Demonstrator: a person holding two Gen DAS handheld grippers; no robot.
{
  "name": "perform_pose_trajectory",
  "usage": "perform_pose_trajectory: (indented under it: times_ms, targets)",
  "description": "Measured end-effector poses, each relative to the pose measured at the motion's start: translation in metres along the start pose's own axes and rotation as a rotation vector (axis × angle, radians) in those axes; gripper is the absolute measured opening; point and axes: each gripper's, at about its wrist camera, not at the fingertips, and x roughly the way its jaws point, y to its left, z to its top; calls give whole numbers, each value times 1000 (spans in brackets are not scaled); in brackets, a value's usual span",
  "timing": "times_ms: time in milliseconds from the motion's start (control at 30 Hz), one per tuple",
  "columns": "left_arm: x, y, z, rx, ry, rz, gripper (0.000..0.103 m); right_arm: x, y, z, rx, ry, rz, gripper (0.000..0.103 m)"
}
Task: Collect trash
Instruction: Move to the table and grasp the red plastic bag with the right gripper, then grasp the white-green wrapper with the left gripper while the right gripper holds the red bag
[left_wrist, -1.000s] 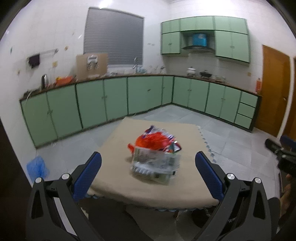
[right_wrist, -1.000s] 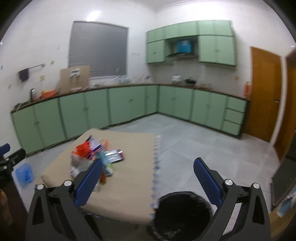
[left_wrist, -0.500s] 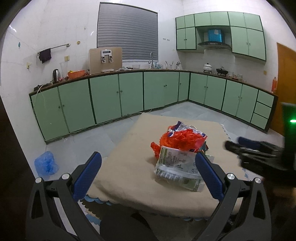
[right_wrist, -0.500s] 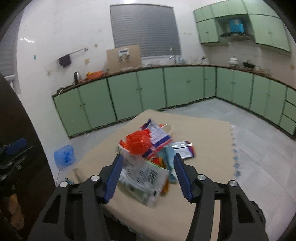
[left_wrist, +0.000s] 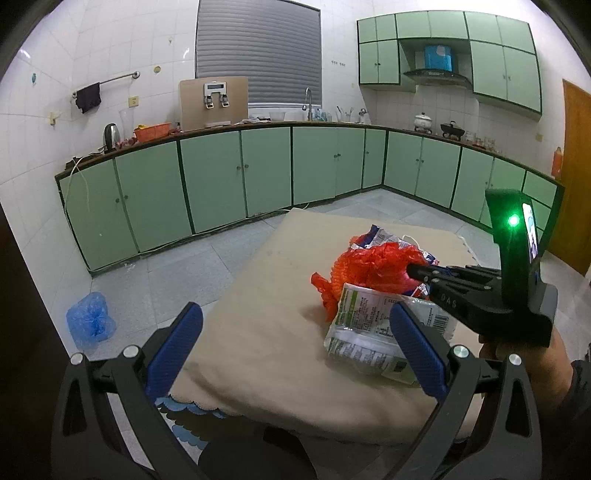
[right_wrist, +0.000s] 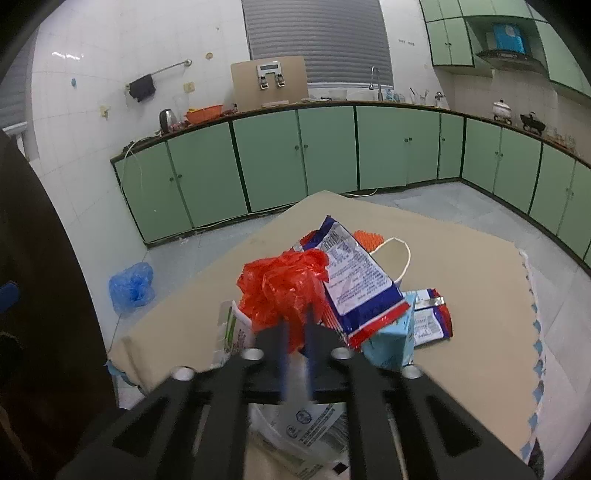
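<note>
A pile of trash lies on a beige-covered table (left_wrist: 269, 295). On top is a crumpled red plastic bag (left_wrist: 373, 266), also in the right wrist view (right_wrist: 280, 288). A white and green wrapper (left_wrist: 369, 332) lies in front. A blue and white snack packet (right_wrist: 354, 277), a light blue carton (right_wrist: 391, 339), a small red and blue sachet (right_wrist: 430, 321) and a paper cup (right_wrist: 391, 258) lie around it. My right gripper (right_wrist: 295, 325) is shut on the red bag; it enters the left wrist view (left_wrist: 413, 271) from the right. My left gripper (left_wrist: 295, 347) is open, empty, before the table's near edge.
A blue plastic bag (left_wrist: 90, 321) lies on the tiled floor left of the table. Green cabinets (left_wrist: 221, 177) line the far walls under a cluttered counter. A brown door (left_wrist: 576, 177) stands at the right. The table's scalloped blue edge trim (right_wrist: 535, 332) shows on the right.
My right gripper has moved in onto the pile and closed its jaws on the red bag. My left gripper stays open, its view shifted slightly left of the pile.
</note>
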Motion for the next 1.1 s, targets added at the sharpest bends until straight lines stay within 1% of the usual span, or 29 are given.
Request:
perform_pose_trajectory:
  times_ms: [100,233,400,467,533,567,633,700,733,800,933,1000,1067,1100]
  targets:
    - [-1,-5,0,-5,-8,-14,98,-12,-3,3,-11,-35,3,1]
    - [0,-18,-2,2,-20,-50,98,-30,-15,7,11,-77,-6,1]
    - [14,-40,-5,20,-17,-90,98,-54,-36,5,53,-120,-31,1]
    - [25,-49,-7,27,3,-102,98,-64,-45,1,66,-130,-46,1]
    - [38,-61,-8,25,31,-101,98,-74,-54,-8,62,-134,-93,1]
    - [46,-69,-9,17,63,-95,98,-77,-59,-13,65,-120,-118,1]
    - [56,-81,-12,6,105,-114,98,-86,-70,-24,84,-116,-149,1]
    - [63,-95,-18,3,129,-99,98,-95,-85,-36,112,-111,-180,1]
    - [67,-108,-22,6,140,-100,98,-99,-93,-42,131,-107,-194,1]
    - [72,-122,-29,14,153,-72,98,-106,-110,-54,176,-100,-205,1]
    - [92,-165,-47,73,190,-33,98,-111,-129,-69,222,-91,-201,1]
    - [97,-175,-54,93,193,9,98,-111,-138,-76,238,-88,-186,1]
    - [104,-182,-59,114,200,54,95,-111,-144,-80,250,-88,-176,1]
    - [108,-184,-60,124,207,64,86,-111,-146,-83,253,-87,-171,1]
